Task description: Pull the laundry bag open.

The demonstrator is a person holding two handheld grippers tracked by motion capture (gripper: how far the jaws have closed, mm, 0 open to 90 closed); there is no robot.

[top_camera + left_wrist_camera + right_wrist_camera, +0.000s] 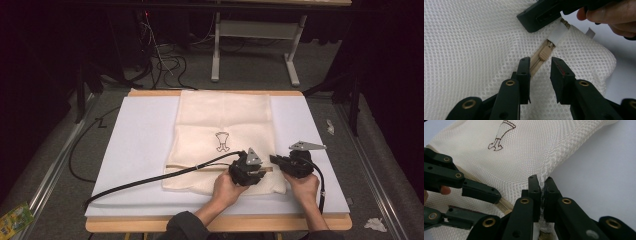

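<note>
- The left gripper [539,71] has its jaws apart, one on each side of the tan zip pull [544,53]; the pads are not touching it, and the pull sits just past the tips, toward 12 o'clock in the left gripper view.
- The right gripper [542,185] is closed tight on a pinch of the mesh at the bag's [222,120] edge, the netting bunched between its pads.
- In the left gripper view the right gripper's jaw presses on the bag at 1 o'clock from the pull, by a white fabric tab [558,33] at the zip's end.
- The zip [205,168] runs as a tan line across the near part of the bag; the pull lies at its right end.
- In the high view both grippers meet at the bag's near right corner, at 5 o'clock from its small printed figure [222,141].
- The cream bag lies flat on a white mat [135,145], which covers the table [150,224].
</note>
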